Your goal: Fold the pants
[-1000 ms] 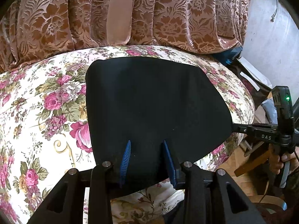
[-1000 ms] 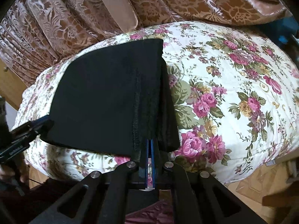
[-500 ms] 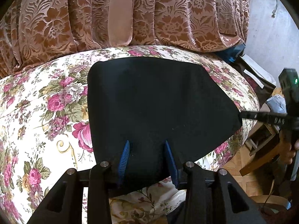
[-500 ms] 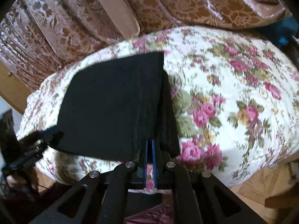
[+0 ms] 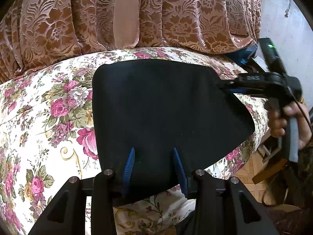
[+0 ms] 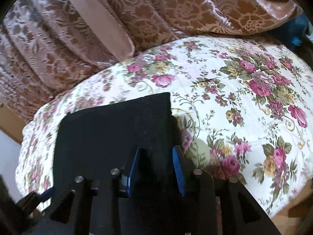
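Brown damask curtains (image 5: 176,15) with a raised flower pattern hang behind a bed covered by a cream quilt printed with pink roses and green leaves (image 5: 49,117). On that quilt lie the black folded pants (image 5: 166,117), a flat dark slab of cloth with a rounded outline in the left wrist view, its near edge reaching over the front of the bed.

The left gripper (image 5: 154,166) sits at the near edge of the pants, its blue ribbed fingers (image 5: 129,166) spread apart with black cloth showing between them and nothing pinched. From the right wrist view, the right gripper (image 6: 156,166) is likewise released: its blue pads (image 6: 177,166) stand apart over the right-hand part of the pants (image 6: 117,133), close to the cloth's right edge, and the quilt (image 6: 244,98) stretches away to the right of it.

In the left wrist view the right gripper (image 5: 225,85) comes in from the far right, its tips at the far right corner of the pants (that part is blurred, so whether it touches the cloth cannot be told). The person's right hand (image 5: 287,121) wraps the handle beneath it. A pale wall (image 5: 283,19) shows past the curtains on the right, and a patch of wooden floor (image 5: 246,168) is visible below the bed's corner.
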Action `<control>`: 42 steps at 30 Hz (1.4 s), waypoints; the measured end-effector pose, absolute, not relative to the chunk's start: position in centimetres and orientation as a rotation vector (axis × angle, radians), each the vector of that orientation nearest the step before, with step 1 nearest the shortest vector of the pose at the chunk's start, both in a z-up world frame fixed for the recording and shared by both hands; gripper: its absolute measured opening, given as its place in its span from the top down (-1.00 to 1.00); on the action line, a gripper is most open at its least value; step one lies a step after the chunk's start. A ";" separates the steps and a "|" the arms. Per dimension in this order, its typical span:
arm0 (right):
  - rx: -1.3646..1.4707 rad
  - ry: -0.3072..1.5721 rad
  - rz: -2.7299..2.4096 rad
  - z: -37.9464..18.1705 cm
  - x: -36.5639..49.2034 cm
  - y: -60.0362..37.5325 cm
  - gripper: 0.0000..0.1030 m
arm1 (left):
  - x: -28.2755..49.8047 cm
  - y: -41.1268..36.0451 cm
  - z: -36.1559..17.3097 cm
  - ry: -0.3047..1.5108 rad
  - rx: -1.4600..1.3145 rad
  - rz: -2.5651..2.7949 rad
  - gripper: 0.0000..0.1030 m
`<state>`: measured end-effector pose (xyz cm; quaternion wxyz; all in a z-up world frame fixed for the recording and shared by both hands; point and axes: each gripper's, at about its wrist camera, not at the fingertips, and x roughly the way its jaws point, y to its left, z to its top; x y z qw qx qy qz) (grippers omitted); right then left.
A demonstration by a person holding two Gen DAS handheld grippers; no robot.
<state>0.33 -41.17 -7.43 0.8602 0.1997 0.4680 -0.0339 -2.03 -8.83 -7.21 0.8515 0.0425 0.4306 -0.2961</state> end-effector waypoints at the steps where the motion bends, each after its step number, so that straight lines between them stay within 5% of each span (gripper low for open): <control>1: 0.426 0.989 -0.062 -7.8 0.8 -41.2 0.32 | -2.0 -8.8 -7.2 0.907 0.091 -0.623 0.18; 4: 0.414 1.012 -0.057 -8.6 1.9 -40.8 0.56 | -1.9 -8.8 -7.2 0.907 0.095 -0.622 0.17; 5: 0.404 1.006 -0.051 -8.6 2.0 -40.6 0.80 | -1.9 -8.8 -7.2 0.907 0.094 -0.625 0.17; 8: 0.378 0.996 -0.064 -8.9 2.3 -40.4 0.85 | -1.8 -8.5 -6.8 0.898 0.086 -0.646 0.17; 28: 0.481 0.963 -0.038 -11.5 1.9 -42.2 0.81 | 7.4 -1.1 -6.3 1.025 -0.403 -0.680 0.16; 32: 0.492 0.959 -0.018 -11.7 1.9 -42.4 0.78 | 8.9 -1.5 -7.5 1.058 -0.443 -0.694 -0.15; 42: 0.525 0.958 0.026 -11.9 1.9 -42.9 0.72 | 12.8 -2.8 -9.2 1.125 -0.505 -0.717 -0.19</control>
